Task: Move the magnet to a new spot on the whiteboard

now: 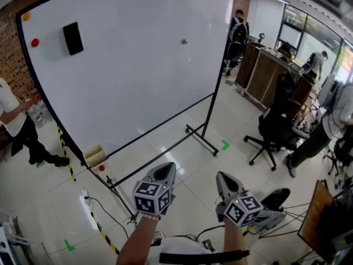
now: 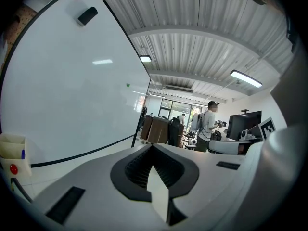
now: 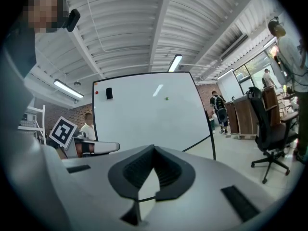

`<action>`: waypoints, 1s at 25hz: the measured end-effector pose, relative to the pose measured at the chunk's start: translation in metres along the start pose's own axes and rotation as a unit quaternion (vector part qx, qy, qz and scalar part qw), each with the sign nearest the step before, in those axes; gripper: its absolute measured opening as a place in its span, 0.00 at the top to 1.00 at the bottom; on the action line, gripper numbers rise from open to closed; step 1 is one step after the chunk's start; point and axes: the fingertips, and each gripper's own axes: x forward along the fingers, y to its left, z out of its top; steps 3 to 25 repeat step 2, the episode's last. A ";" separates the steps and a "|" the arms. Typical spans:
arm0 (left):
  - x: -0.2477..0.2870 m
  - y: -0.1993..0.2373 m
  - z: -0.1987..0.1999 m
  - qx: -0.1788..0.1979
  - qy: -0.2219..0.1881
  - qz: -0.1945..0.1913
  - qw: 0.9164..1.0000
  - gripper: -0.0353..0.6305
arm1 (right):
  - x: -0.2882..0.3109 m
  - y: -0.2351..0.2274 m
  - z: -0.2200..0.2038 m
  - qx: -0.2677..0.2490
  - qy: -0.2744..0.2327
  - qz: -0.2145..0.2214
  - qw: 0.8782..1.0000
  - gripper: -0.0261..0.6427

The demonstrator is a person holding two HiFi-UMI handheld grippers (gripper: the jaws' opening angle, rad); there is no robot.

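Observation:
A small green magnet sticks to the upper right part of the whiteboard. It also shows as a dot in the left gripper view and in the right gripper view. A red magnet, an orange magnet and a black eraser sit at the board's upper left. My left gripper and right gripper are held side by side well short of the board, pointing toward it. Both are shut, with nothing between the jaws.
The board stands on a wheeled frame with a tray at its lower left. A person stands left of the board. A black office chair and desks are at the right. Cables and striped tape lie on the floor.

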 end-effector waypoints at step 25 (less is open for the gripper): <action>-0.002 0.001 0.002 0.001 -0.001 -0.001 1.000 0.95 | 0.000 0.001 0.002 -0.002 -0.001 -0.002 1.000 0.96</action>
